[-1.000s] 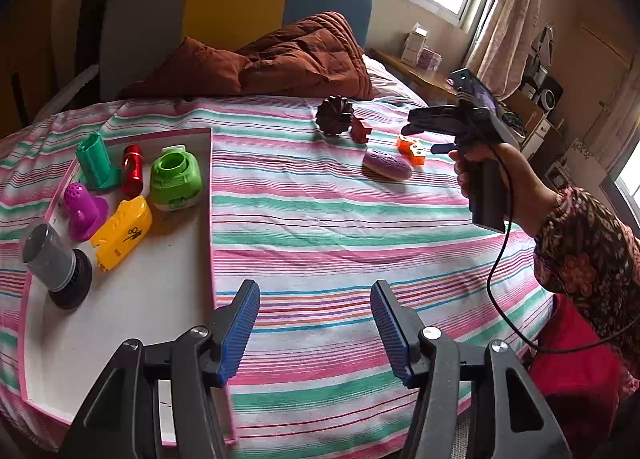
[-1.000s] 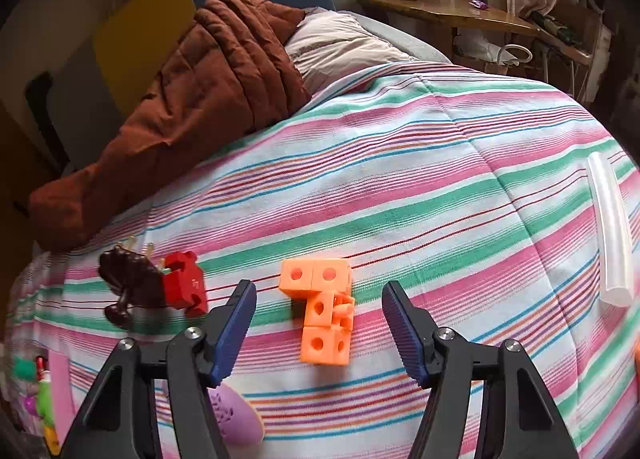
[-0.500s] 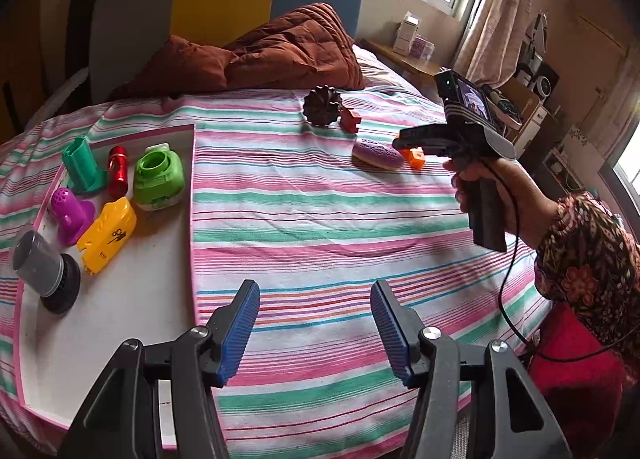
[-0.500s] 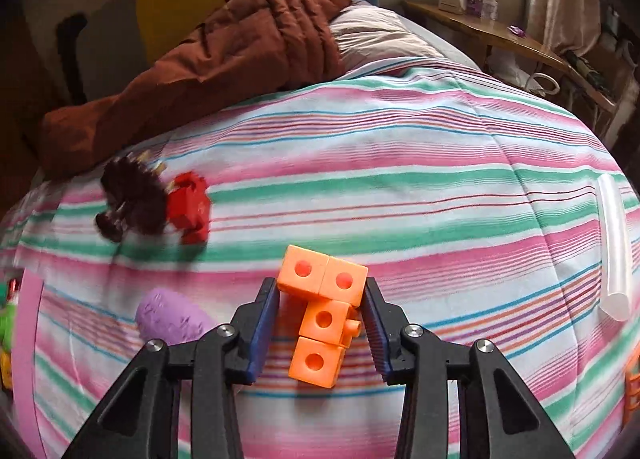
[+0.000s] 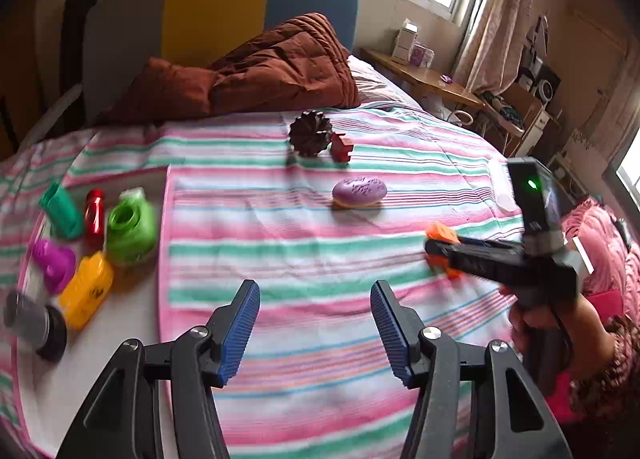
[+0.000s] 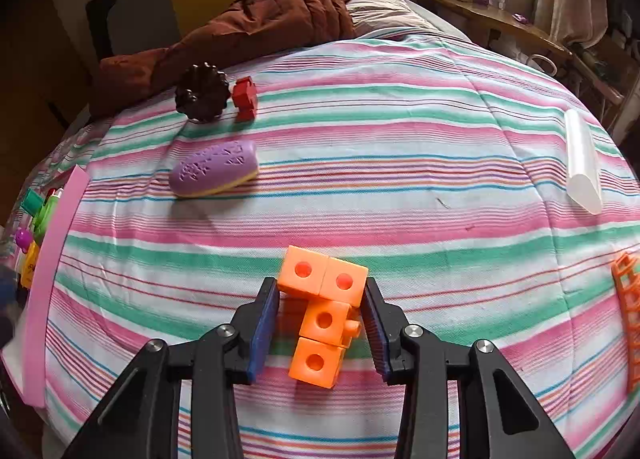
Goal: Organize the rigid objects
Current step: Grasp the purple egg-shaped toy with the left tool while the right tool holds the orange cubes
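Your white tray (image 5: 100, 339) with the pink rim lies on the striped bed cover (image 5: 280, 259) at your left. In it you have a teal piece (image 5: 62, 211), a red bottle (image 5: 94, 213), a green jar (image 5: 130, 229), a purple toy (image 5: 54, 265), a yellow piece (image 5: 86, 293) and a grey cylinder on a black base (image 5: 34, 325), all grouped at its far left side.

Your right tongs (image 6: 320, 323) are closed onto the orange cube cluster (image 6: 322, 311), pads pressing the top pair of cubes from either side. The cluster sits between the pads above the cover; its long axis runs from the top pair toward you, and the round holes face up toward the camera.

Your left tongs (image 5: 316, 325) hang wide open over the cover, holding nothing.

Farther off on the bed lie a purple oval toy (image 6: 214, 173), a dark fluted mould (image 6: 202, 97) just beside a red block (image 6: 245, 96), and a clear tube (image 6: 582, 167) to the right.
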{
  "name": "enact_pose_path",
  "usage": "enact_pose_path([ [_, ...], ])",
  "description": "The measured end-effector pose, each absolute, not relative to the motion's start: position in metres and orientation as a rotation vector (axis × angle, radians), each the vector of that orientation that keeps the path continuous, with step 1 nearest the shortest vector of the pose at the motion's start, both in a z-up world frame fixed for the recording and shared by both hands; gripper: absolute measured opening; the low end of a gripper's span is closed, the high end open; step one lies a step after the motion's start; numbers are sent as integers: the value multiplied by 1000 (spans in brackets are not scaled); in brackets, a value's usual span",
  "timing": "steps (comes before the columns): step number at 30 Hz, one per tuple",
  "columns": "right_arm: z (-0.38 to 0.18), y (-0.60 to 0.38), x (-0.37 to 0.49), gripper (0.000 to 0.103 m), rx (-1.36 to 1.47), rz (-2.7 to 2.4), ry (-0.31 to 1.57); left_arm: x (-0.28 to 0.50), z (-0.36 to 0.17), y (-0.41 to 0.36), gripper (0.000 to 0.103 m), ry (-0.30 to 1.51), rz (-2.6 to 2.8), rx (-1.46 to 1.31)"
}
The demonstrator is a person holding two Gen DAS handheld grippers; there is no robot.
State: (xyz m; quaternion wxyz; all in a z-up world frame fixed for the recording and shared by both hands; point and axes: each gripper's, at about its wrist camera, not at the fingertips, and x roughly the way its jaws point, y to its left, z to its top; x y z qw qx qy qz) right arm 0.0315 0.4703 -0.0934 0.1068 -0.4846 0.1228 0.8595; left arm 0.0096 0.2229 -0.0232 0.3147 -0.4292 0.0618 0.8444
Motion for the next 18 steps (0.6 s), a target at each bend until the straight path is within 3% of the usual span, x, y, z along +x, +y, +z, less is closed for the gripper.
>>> enact_pose_path([
  [7,-95,492,43,42,-1392,2514,540,-27,-41,303,61,407,2174,-1110],
  [18,-96,498,42,42,-1445,2513,568,-82,-86,392,62,696,2037,-1169],
])
